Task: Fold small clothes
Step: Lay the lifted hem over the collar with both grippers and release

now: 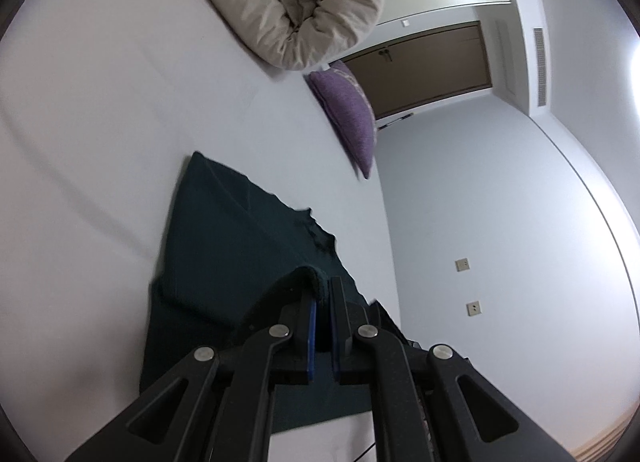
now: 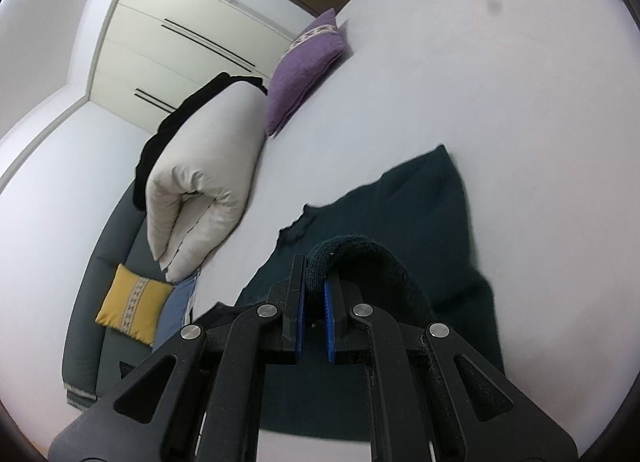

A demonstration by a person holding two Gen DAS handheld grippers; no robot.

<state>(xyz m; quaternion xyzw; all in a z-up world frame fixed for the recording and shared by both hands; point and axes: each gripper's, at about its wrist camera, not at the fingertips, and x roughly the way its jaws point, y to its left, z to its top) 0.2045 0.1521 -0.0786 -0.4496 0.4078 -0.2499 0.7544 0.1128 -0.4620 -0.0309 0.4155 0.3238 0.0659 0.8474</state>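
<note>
One dark green garment (image 1: 224, 246) lies spread on the white bed (image 1: 100, 110), and each of the two tools has hold of a part of it.

In the left wrist view, going left to right, bare sheet comes first, then the garment, running from a corner further up the bed down toward the camera. The left tool (image 1: 322, 294) is clenched on a raised fold of the garment's edge, which bunches between its two blue-padded fingers (image 1: 311, 326). Above lies one rolled beige duvet (image 1: 304, 6), and to its right one purple cushion (image 1: 348, 110) sits at the bed's edge. Further right are one brown door (image 1: 432, 66) and two wall sockets (image 1: 462, 264).

In the right wrist view, one yellow cushion (image 2: 134, 310) rests on a grey sofa (image 2: 86, 338) at the left. Next comes the same duvet (image 2: 204, 178), with a black item lying along its far side, then the purple cushion (image 2: 304, 66). The right tool (image 2: 316, 282) grips a thick rolled hem of the garment (image 2: 420, 198), which arches over its right finger. The rest of the cloth lies flat on the bed (image 2: 500, 74) to the right.
</note>
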